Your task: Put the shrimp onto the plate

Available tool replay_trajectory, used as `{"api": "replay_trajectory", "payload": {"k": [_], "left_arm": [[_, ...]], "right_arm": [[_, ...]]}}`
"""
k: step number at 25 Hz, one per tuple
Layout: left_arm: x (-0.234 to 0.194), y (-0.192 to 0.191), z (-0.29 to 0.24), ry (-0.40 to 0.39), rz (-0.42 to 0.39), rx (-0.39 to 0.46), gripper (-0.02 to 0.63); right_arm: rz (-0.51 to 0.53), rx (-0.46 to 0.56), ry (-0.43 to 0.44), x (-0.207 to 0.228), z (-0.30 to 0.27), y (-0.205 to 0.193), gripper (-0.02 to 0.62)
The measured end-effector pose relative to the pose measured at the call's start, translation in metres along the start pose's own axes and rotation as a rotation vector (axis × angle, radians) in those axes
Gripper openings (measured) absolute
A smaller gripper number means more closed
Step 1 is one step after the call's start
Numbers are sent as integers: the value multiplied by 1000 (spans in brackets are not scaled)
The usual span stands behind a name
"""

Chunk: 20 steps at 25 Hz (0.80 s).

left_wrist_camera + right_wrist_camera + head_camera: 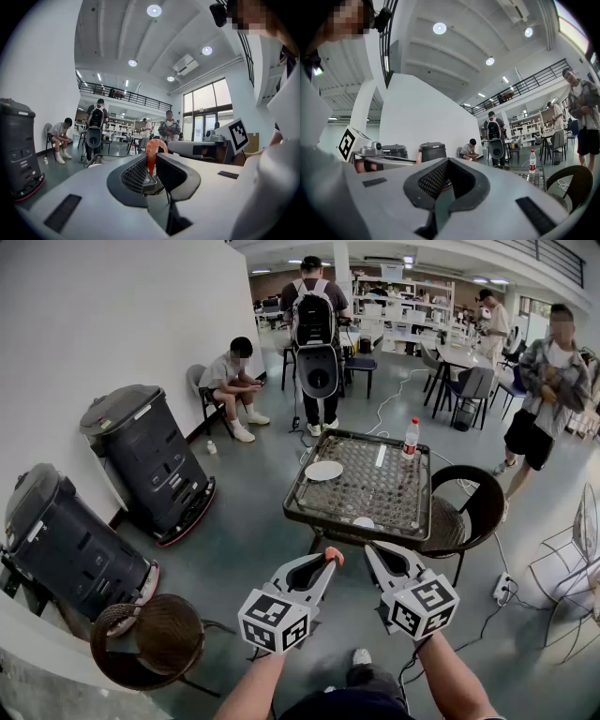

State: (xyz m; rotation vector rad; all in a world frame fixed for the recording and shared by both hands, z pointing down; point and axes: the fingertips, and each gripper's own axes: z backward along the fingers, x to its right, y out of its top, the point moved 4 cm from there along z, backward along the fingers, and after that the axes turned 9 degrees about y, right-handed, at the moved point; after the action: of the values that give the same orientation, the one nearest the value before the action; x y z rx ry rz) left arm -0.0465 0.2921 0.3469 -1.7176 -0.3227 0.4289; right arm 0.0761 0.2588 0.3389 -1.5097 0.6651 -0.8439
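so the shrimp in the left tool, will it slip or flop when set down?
Likely fairly stiff: the shrimp stands curled above the left tool, pinched only at its lower end, no droop. Smooth-looking orange surface, so it might slip. The curved body may rock on the plate.

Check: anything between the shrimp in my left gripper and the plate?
Nothing visible does. The shrimp in the left gripper faces open table mesh up to the plate; the bottle stands off to the right.

Open room is left on the desk [375, 486] between the plate [323, 470] and the bottle [411, 437]; its right side is flanked by a chair [488, 505].
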Motion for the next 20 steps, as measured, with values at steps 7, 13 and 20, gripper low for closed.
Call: {"api": "replay_trajectory", "payload": {"k": [7,13,20], "left_arm": [[-1,-2,-6,6,5,0,63],[-4,0,-17,16,0,-1,63],[-11,4,-47,40,-4,-10,63]], "right_arm": [[-22,6,4,8,-1,-2,5],[-32,6,4,21,-6,-2,5],[-26,3,30,49,-19,0,5]]}}
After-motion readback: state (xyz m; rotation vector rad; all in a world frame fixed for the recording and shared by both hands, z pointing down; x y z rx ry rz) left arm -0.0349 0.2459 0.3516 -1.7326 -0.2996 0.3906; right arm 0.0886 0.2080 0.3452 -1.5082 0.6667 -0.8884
